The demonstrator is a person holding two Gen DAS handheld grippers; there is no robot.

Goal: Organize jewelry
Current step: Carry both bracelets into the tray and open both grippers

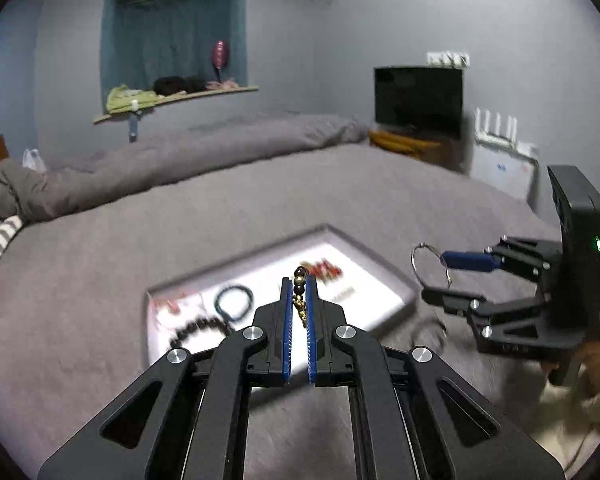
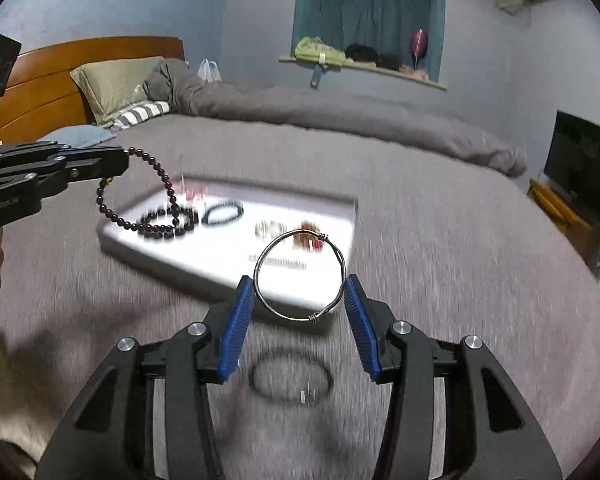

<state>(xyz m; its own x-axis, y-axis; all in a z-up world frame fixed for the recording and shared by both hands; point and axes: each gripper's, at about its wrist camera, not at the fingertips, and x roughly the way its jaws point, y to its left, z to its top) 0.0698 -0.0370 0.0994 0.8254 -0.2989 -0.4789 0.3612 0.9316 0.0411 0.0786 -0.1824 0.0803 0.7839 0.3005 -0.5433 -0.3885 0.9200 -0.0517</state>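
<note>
Fingers of the left gripper [image 1: 299, 300] are pinching almost fully together on a dark beaded bracelet [image 2: 140, 196]; from the right wrist view, its loop is dangling at about 5 o'clock from the tips, above the near-left corner of the white tray [image 2: 332, 280]. That tray is lying on the grey bed [image 2: 460, 280] and is already carrying several pieces: a chunky black bead bracelet [image 2: 168, 224], a dark band [image 2: 223, 213], and smaller reddish and pale items too blurred to name.

Moving rightward, the right gripper [image 2: 299, 298] is spreading its blue fingers [image 2: 238, 312] moderately wide, bracing a silver wire bangle [image 2: 300, 276] by its outer edge, upright, over the bed just short of the tray's near edge. Directly below, at 6 o'clock, another dark ring [image 2: 292, 380] is lying on the cover.

Both grips look risky. The bangle is being held only at two points on thin, springy wire, so a quick swing could twist it free onto the bed. The hanging bead loop could catch the tray rim or tangle with the bracelets already placed as it comes down.
</note>
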